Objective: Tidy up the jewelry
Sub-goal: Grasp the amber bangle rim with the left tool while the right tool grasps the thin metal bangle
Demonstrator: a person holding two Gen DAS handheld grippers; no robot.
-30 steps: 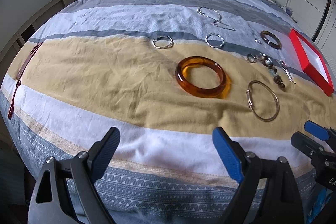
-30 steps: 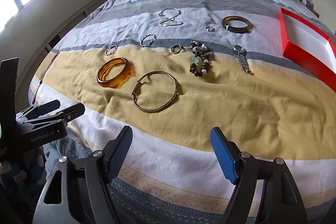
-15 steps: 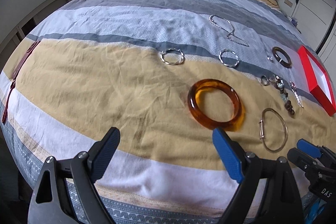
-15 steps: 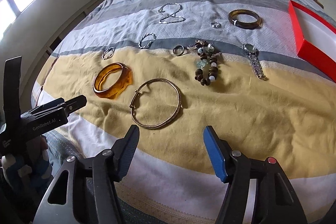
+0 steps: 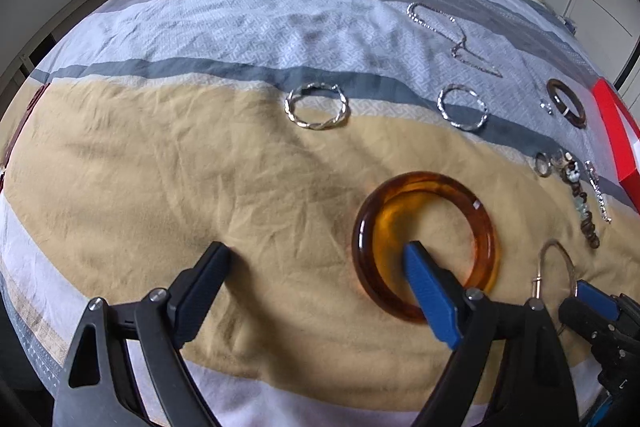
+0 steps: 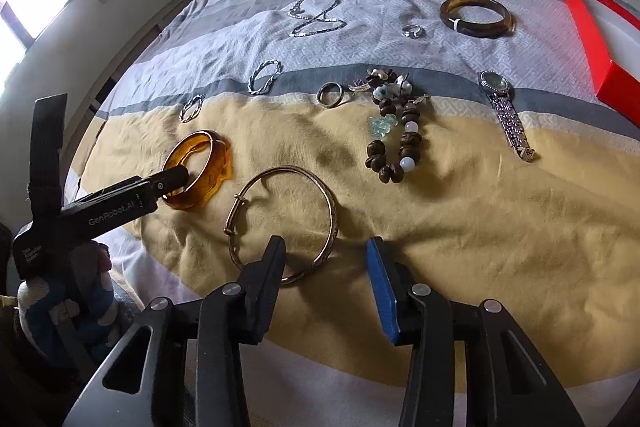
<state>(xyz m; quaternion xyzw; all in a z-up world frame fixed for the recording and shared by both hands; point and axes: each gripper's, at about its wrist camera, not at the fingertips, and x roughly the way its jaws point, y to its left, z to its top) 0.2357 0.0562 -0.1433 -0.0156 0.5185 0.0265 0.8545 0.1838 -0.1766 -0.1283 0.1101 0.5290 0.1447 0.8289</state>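
An amber bangle (image 5: 426, 243) lies on the yellow band of the bedspread. My left gripper (image 5: 318, 253) is open, its blue finger inside the bangle's ring and its black finger well to the left. It also shows in the right wrist view (image 6: 176, 179) over the amber bangle (image 6: 200, 169). A thin gold bangle (image 6: 282, 223) lies at my right gripper (image 6: 328, 255), which is open with its black finger inside the ring's near edge. That gold bangle shows in the left wrist view (image 5: 556, 265).
A red box (image 6: 600, 39) lies open at the right. Further back lie a bead bracelet (image 6: 396, 135), a watch (image 6: 504, 107), a brown bangle (image 6: 476, 17), two twisted silver bangles (image 5: 316, 107) (image 5: 462, 107), a silver chain (image 6: 316, 15) and small rings (image 6: 330, 93).
Both grippers have moved forward and down toward the bed. The left one's blue finger now sits inside the amber bangle. The right gripper has narrowed and reached the gold bangle's near edge.
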